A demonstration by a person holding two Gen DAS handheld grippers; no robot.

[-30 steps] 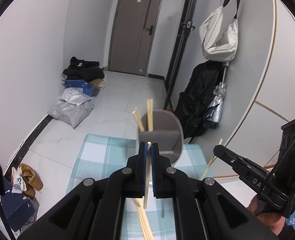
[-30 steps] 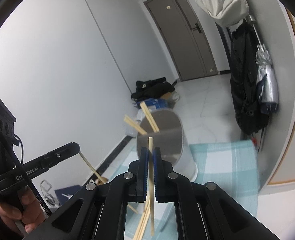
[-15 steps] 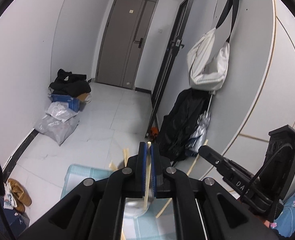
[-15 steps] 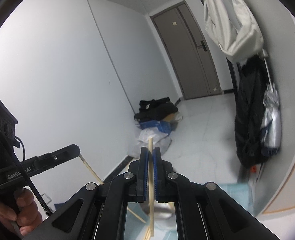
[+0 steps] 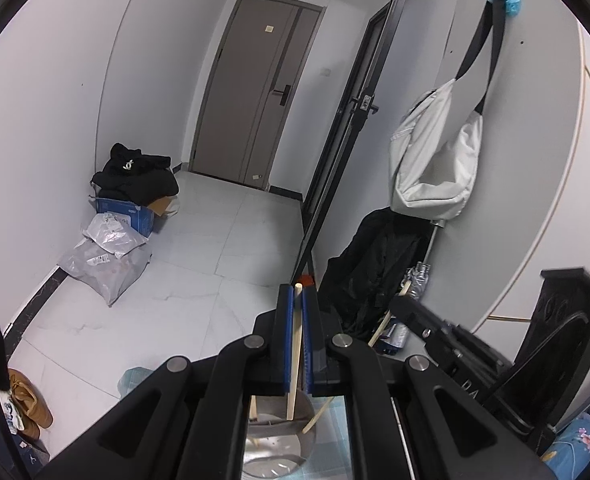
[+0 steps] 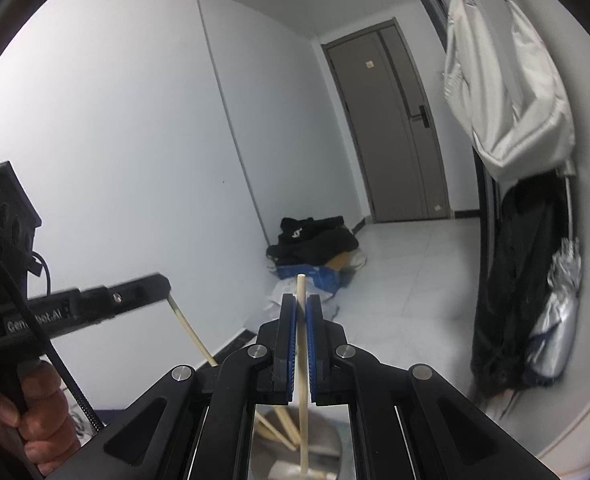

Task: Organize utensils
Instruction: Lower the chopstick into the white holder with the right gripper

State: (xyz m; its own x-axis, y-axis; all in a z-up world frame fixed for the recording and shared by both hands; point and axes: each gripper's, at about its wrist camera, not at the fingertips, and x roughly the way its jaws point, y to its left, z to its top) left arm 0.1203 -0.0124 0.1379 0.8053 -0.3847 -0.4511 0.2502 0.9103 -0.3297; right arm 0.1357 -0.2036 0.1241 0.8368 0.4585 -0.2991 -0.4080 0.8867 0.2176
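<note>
Left gripper (image 5: 298, 292) with blue-padded jaws clamped on a pale wooden chopstick (image 5: 295, 344), held near upright, tip poking just above the pads, lower end hanging over a grey utensil holder (image 5: 283, 446). Right gripper (image 6: 302, 300) likewise closed tight on a second chopstick (image 6: 303, 380), upright, top end standing clear above the pads, lower end reaching down into the mouth of the same grey holder (image 6: 319, 436). More chopsticks (image 6: 273, 430) leaning slantwise inside that holder, against its left side. Holder standing on a surface covered by a pale blue checked cloth (image 5: 331, 432), only partly visible below the gripper bodies. In the right wrist view, left gripper seen from the side at left, gripped by a bare hand (image 6: 35, 412), its chopstick slanting down toward the holder. In the left wrist view, right gripper (image 5: 405, 306) at lower right, slightly blurred. Further out: white tiled floor (image 5: 199, 264), brown door (image 5: 251, 92) at the far end, black clothes heaped on a blue box (image 5: 129, 216), grey plastic bags (image 5: 107, 256) beside it, white bag (image 5: 435, 160) hanging from a wall hook, black coat (image 5: 375, 272) beneath it, brown shoes (image 5: 31, 404) at the lower left.
</note>
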